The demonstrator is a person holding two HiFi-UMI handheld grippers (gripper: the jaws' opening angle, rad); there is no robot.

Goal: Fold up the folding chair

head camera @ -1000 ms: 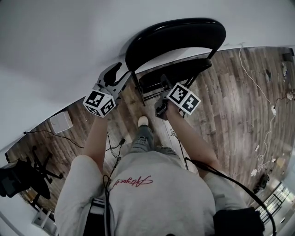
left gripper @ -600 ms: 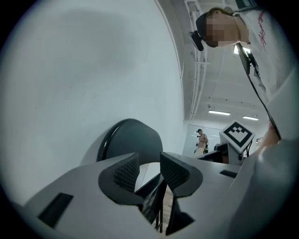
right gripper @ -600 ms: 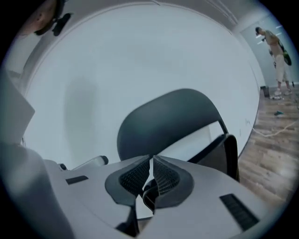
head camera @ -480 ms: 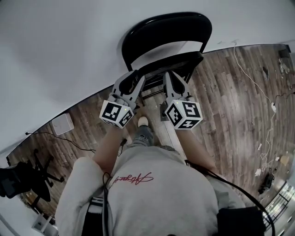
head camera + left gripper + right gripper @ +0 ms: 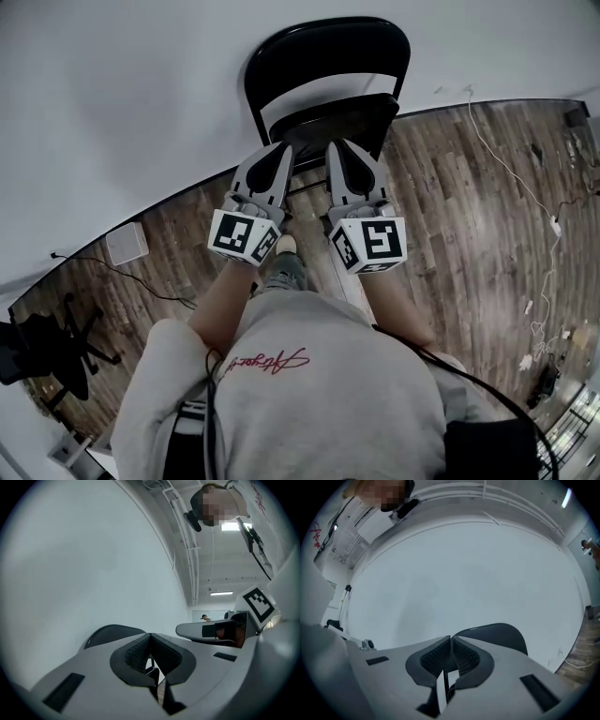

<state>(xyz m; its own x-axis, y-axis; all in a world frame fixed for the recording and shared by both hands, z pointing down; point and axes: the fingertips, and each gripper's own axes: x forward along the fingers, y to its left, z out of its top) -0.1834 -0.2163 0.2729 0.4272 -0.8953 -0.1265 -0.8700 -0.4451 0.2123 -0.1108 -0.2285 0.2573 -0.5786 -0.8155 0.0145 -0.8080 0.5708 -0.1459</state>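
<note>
a: where is the black metal folding chair [image 5: 328, 52]?
b: upright against the white wall [image 5: 112, 112], straight ahead of both hands. its seat [image 5: 333, 117] is tipped up near the backrest, so it looks close to folded, but i cannot tell if the legs lie flat

a: and the hands?
b: the left hand-held gripper [image 5: 278, 152] is clenched on nothing. the right hand-held gripper [image 5: 337, 148] has just been closing its jaws with nothing between them, and its pads meet. both hover just short of the seat, touching nothing

a: how to finish well?
b: i'd push the seat flush from its front edge and keep the pads out of the hinge gap

a: room to move?
b: the wall blocks the back. the wooden floor [image 5: 450, 206] is open on the right, with a thin white cable [image 5: 525, 178] further out, and the person's pale shoe [image 5: 286, 246] sits under the grippers
</note>
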